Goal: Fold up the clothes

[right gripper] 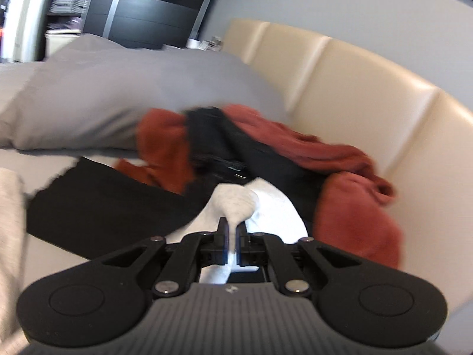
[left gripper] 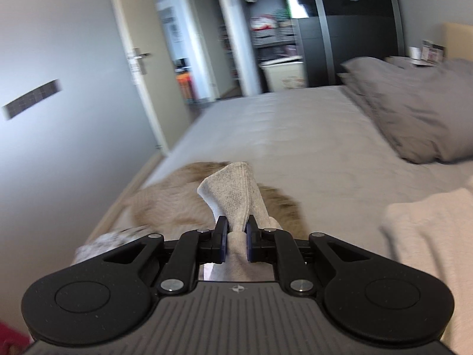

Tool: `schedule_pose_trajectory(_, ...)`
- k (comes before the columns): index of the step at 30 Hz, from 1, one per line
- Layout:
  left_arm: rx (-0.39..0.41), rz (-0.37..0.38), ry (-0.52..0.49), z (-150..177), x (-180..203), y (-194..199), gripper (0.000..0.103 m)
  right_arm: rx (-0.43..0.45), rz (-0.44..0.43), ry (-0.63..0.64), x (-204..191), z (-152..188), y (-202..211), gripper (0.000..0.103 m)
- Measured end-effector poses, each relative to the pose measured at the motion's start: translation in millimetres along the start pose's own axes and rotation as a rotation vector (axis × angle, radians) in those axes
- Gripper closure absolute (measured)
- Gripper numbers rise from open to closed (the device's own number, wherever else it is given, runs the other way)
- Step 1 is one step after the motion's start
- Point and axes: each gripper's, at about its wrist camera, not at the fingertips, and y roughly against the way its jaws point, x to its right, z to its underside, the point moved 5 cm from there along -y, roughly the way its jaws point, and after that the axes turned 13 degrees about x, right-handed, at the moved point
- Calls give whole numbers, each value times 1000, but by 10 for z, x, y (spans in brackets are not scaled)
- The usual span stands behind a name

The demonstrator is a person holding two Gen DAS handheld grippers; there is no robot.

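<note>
**Pale knit garment pinched at two points above the bed**

The task's thing is a pale grey-white knit garment (left gripper: 233, 189). In the left wrist view a bunched fold of it stands up past the fingertips of the left gripper (left gripper: 236, 230), and more cloth runs back under the jaws toward the camera. The jaws are clenched on that fold, with only a narrow gap, filled by fabric, between them. In the right wrist view the right gripper (right gripper: 233, 232) is likewise clamped tight on a thin pinch of pale cloth (right gripper: 236, 204), which puffs out just beyond the tips and hangs down below them. Whether both grippers hold one garment cannot be told for certain, though the cloth looks alike.

By the look of it the garment is light, soft and limp: it will sag between grips and take no shape of its own. It seems not slippery, since the knit gives the pads bite, and not fragile. Good holds would be at corners or a hem, well apart, so the cloth spreads flat.

Beyond the left jaws lies a tan knit piece (left gripper: 174, 204) on the bed (left gripper: 295, 136), with grey pillows (left gripper: 414, 109) far off to the right. Beyond the right jaws sits a heap of rust-red clothes (right gripper: 348, 183) and black clothes (right gripper: 112, 204), against a cream headboard (right gripper: 369, 88).
</note>
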Motion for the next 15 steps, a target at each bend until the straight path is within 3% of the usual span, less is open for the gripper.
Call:
schedule_pose_trajectory(8,-78,-174,28,388,-815,198,94,-104,108,66,484,525,19,98)
schedule_pose_trajectory(15,-177,-301,49,799,-1234,126,94,-183,146,93,554,917,-244,98)
